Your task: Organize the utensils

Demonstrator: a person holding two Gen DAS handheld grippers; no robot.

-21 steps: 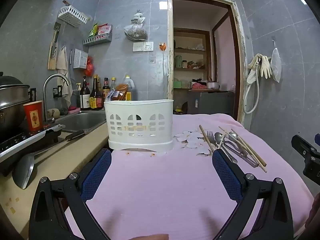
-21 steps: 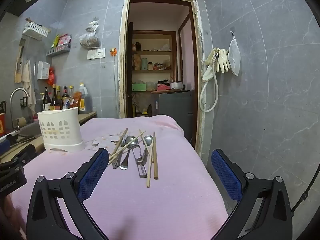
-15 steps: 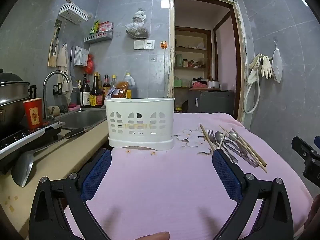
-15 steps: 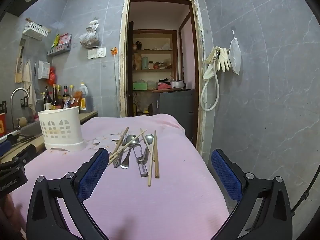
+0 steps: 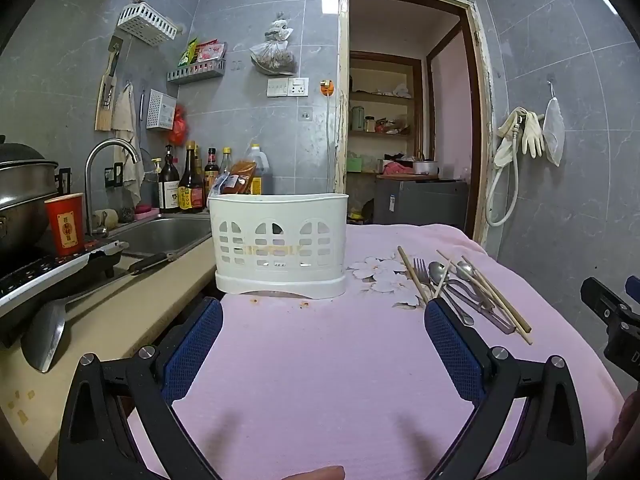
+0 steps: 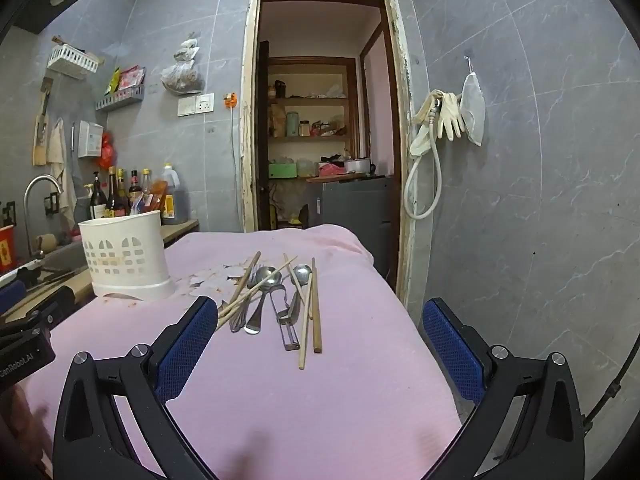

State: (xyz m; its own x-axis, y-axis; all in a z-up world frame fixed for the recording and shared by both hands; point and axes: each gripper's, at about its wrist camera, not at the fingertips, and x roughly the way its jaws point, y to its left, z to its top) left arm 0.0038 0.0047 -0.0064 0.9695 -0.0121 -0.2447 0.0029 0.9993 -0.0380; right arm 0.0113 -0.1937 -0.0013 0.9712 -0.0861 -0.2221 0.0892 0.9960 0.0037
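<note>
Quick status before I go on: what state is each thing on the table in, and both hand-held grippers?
Left hand-held gripper: open, nothing between its pads.
Right hand-held gripper: open, holding nothing.
White utensil holder: upright on the pink cloth; looks empty through its slots.
Chopsticks: lying loose, crossed over the cutlery.
Spoons: lying flat in the pile.
Fork: lying flat beside the spoons.

Bare pink cloth (image 6: 320, 400) lies open before the utensils (image 6: 276, 300) (holder (image 5: 280, 240) leftward).
</note>
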